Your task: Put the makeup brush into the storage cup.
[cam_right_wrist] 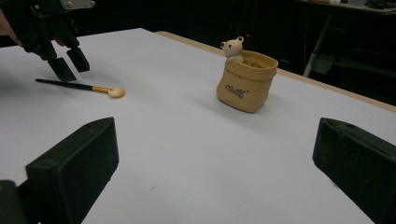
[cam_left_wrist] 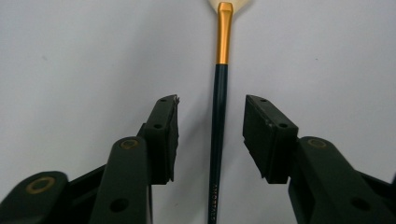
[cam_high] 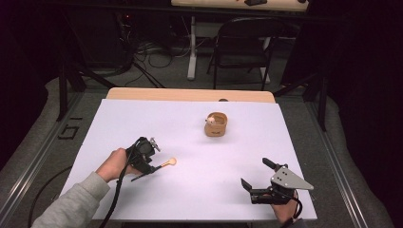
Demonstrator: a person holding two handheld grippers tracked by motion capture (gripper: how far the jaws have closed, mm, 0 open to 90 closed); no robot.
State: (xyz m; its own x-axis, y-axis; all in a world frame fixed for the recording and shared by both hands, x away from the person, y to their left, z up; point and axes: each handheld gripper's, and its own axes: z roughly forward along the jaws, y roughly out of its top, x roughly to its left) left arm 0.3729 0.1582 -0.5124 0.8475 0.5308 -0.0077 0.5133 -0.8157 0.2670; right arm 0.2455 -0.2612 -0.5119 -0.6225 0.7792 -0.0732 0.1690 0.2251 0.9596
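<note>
high view, table: white sheet [cam_high: 190, 190] over a wood top, folding chair [cam_high: 242, 45] behind it.
high view, pot: tan pouch-shaped pot [cam_high: 216, 124] with a small bear on its rim, far centre of the sheet, well apart from both grippers.
high view, brush: brush [cam_high: 167, 163] lies flat on the sheet, pale head toward the right, handle running under the left gripper.
high view, left gripper: left gripper [cam_high: 142, 167] held in a hand [cam_high: 113, 164], grey sleeve, tilted down over the brush handle.
high view, right gripper: right gripper [cam_high: 256, 175] near the front right edge, jaws spread wide, nothing between them.
left gripper view, jaws: spread, one on each side of the dark handle, not touching it.
left gripper view, brush: dark handle, gold ferrule, pale head at the top edge; lies on the sheet.
right gripper view, jaws: wide apart, bare sheet between.
right gripper view, pot: upright, centre right, bear facing left.
right gripper view, brush: flat at far left, left gripper's jaws just above its handle.
</note>
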